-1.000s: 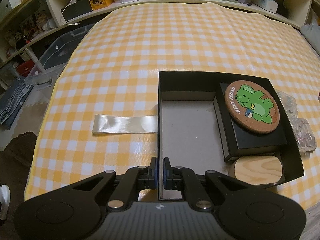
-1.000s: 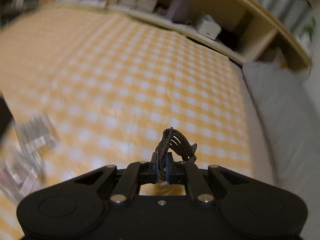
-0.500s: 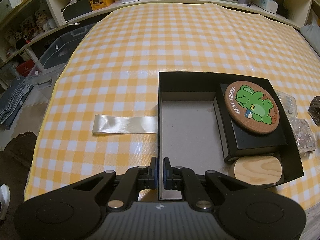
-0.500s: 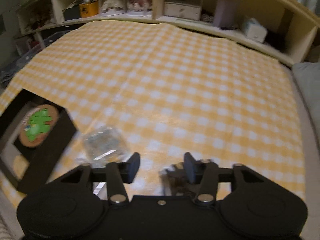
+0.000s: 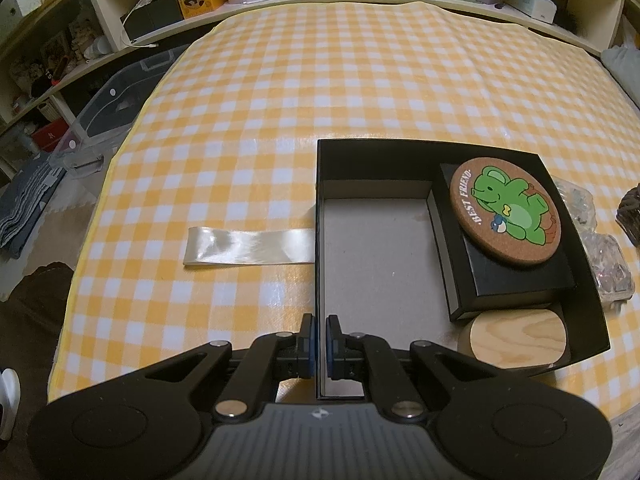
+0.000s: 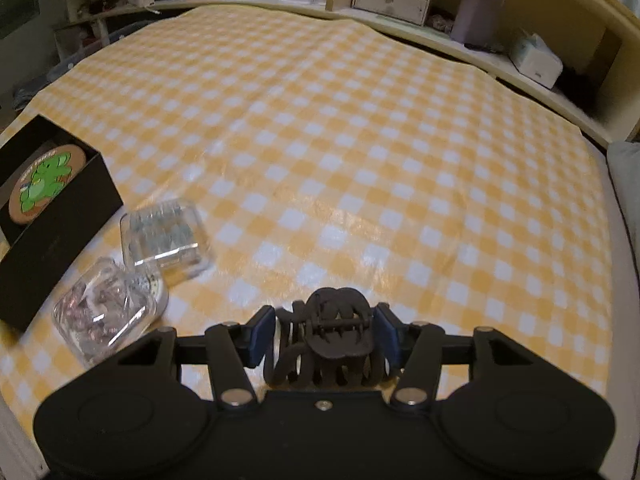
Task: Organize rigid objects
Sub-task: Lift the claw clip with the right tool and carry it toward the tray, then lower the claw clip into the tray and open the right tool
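An open black box [image 5: 400, 152] lies on the yellow checked table. It holds a smaller black box [image 5: 520, 280] with a cork frog coaster [image 5: 506, 210] on top, and a wooden piece [image 5: 518, 334]. My left gripper [image 5: 319, 344] is shut on the box's near left wall. In the right wrist view a black hair claw [image 6: 324, 336] rests on the cloth between the blue pads of my right gripper [image 6: 324, 337]. The jaws stand half apart around it, with the pads close beside its sides and not clamping it. The claw's edge [image 5: 630, 216] also shows at far right in the left wrist view.
Two clear plastic cases [image 6: 164, 236] [image 6: 106, 316] with small items lie between the claw and the black box [image 6: 60, 236]. A pale ribbon strip [image 5: 248, 246] lies left of the box. Shelves line the far table edge; a grey cushion borders the right side.
The right gripper was shut on the hair claw, then opened and let it onto the table. It now straddles the claw, turned toward the box. The left gripper has not moved.
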Demonstrator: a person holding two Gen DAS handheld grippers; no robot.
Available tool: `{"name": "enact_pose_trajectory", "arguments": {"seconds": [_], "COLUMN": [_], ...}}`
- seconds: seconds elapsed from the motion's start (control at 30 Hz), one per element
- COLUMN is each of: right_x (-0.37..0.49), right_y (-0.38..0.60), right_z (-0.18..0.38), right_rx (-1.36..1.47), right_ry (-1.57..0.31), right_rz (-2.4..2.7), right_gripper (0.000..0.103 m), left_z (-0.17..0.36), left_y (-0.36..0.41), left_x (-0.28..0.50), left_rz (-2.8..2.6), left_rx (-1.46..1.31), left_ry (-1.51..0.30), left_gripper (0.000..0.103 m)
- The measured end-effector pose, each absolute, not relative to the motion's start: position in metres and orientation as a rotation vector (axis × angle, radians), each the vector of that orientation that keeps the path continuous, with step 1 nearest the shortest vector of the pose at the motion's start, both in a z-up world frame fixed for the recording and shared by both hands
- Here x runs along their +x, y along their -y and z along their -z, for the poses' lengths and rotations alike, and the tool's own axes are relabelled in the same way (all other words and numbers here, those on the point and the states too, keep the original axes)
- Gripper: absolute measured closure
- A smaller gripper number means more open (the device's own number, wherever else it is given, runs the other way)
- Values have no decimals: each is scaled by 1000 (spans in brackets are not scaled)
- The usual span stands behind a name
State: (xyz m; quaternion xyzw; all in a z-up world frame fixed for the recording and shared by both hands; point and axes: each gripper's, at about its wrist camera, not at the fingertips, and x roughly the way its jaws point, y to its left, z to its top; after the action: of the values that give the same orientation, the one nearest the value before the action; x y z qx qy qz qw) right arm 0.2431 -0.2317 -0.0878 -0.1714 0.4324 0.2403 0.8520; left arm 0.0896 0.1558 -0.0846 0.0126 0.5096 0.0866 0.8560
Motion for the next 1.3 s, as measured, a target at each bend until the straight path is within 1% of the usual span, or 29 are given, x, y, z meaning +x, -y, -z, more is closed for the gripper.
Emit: {"name": "enact_pose_trajectory", "arguments": {"seconds": [0.03, 0.07, 0.1, 0.13, 0.2, 0.3, 0.37, 0.4, 0.43, 0.5, 0.67, 0.83, 0.9, 0.97, 1.13, 1.3], "right_x": [244, 246, 247, 248, 248, 250, 246, 245, 244, 246, 243, 243, 241, 236, 216, 200], "right_y": [231, 231, 231, 232, 238, 240, 235, 234, 233, 233, 231, 233, 233, 229, 201, 159], "right_z": [87, 86, 86, 87, 89, 93, 96, 96, 94, 89, 88, 72, 58, 48, 19, 0], "right_rx": [-362, -369, -384, -392, -367, -338, -373, -383, -377, -343, -325, -187, -97, -39, 106, 193], "right_ry": [-904, -898, -896, -899, -898, -936, -930, -926, -923, -915, -923, -893, -872, -848, -791, -761], "right_rz": [-498, -490, -465, -446, -448, -476, -479, -479, -486, -465, -451, -399, -391, -405, -505, -603], "right_gripper": [54, 55, 49, 41, 39, 45, 45, 49, 58, 60, 61, 61, 61, 61, 61, 61], "left_z": [85, 85, 85, 85, 84, 84, 85, 85, 85, 85, 84, 84, 85, 85, 84, 86], "left_y": [-156, -156, -156, -156, -156, -156, -156, -156, -156, -156, -156, -156, -156, -156, -157, -157], "left_x": [90, 90, 89, 90, 90, 90, 90, 90, 90, 90, 90, 90, 90, 90, 90, 90], "left_rz": [-182, -182, -182, -182, -182, -182, -182, -182, -182, -182, -182, -181, -181, -180, -180, -178], "left_rx": [27, 27, 27, 27, 27, 28, 25, 26, 26, 27, 23, 23, 22, 21, 16, 10], "left_ry": [-1071, -1071, -1071, -1071, -1071, -1071, -1071, -1071, -1071, -1071, -1071, -1071, -1072, -1072, -1076, -1079], "left_gripper": [96, 96, 96, 96, 96, 96, 96, 96, 96, 96, 96, 97, 99, 99, 99, 99]}}
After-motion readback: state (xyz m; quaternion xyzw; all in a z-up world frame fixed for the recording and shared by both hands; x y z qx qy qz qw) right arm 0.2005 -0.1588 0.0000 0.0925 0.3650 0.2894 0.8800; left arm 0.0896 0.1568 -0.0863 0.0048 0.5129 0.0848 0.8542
